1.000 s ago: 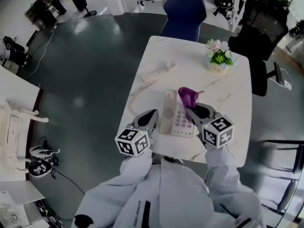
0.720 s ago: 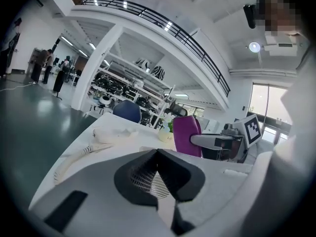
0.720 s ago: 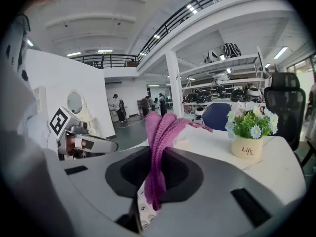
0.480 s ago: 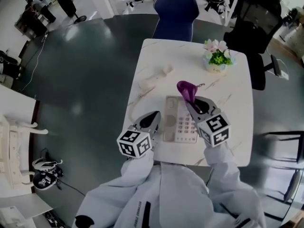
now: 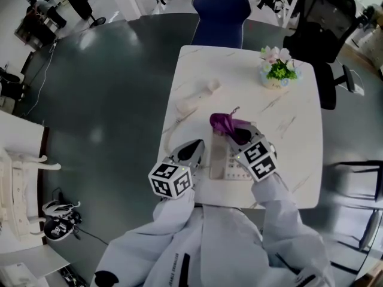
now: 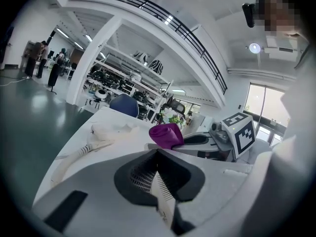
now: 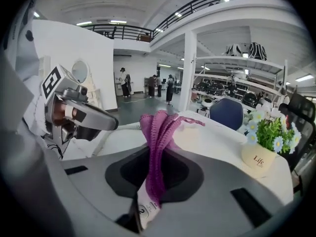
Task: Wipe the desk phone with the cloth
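The cloth (image 7: 157, 137) is a coarse ribbed knit. The surface (image 5: 239, 79) looks like glossy marble; the desk phone (image 5: 218, 158), smooth plastic.

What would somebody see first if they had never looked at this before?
Probably the bright purple cloth, pinched in the right tongs at the far end of the desk phone on the white table. Next comes the little pot of flowers at the table's far right corner, then the handset lying off its cradle on the left.

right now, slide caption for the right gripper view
The right gripper shut on a purple cloth, flower pot on white table
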The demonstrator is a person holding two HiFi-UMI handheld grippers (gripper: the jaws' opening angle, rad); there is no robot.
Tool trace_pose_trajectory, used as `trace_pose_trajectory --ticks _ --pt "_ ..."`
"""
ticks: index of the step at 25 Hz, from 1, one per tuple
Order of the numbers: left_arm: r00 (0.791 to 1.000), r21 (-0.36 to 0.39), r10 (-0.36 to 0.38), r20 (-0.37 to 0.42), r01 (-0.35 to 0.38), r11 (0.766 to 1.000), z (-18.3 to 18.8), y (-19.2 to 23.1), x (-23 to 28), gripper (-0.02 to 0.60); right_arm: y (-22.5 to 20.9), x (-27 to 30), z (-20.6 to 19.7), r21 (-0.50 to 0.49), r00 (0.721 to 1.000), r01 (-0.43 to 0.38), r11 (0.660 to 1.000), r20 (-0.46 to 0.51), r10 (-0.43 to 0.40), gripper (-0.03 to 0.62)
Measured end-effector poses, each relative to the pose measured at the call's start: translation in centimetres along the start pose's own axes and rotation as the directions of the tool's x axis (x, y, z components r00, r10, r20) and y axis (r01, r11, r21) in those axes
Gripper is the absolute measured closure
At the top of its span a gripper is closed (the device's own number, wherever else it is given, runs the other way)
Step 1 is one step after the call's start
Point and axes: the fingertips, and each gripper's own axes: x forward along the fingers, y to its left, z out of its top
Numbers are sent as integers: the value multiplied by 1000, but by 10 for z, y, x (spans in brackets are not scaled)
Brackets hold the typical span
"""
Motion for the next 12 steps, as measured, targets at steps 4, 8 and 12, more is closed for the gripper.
trace_pose_trajectory --ticks 4,8,12 --pt "1000 -2 -2 -2 2 1000 -2 2 -1 583 6 6 -10 12 999 -28 1000 -39 28 554" --pt "1000 -7 -4 -2 4 1000 -3 1 -3 583 7 7 -11 32 998 -42 999 -48 43 554" --pt "1000 -5 -6 -1 6 1000 -5 -1 -4 583 10 6 -13 38 997 -50 998 -63 52 554"
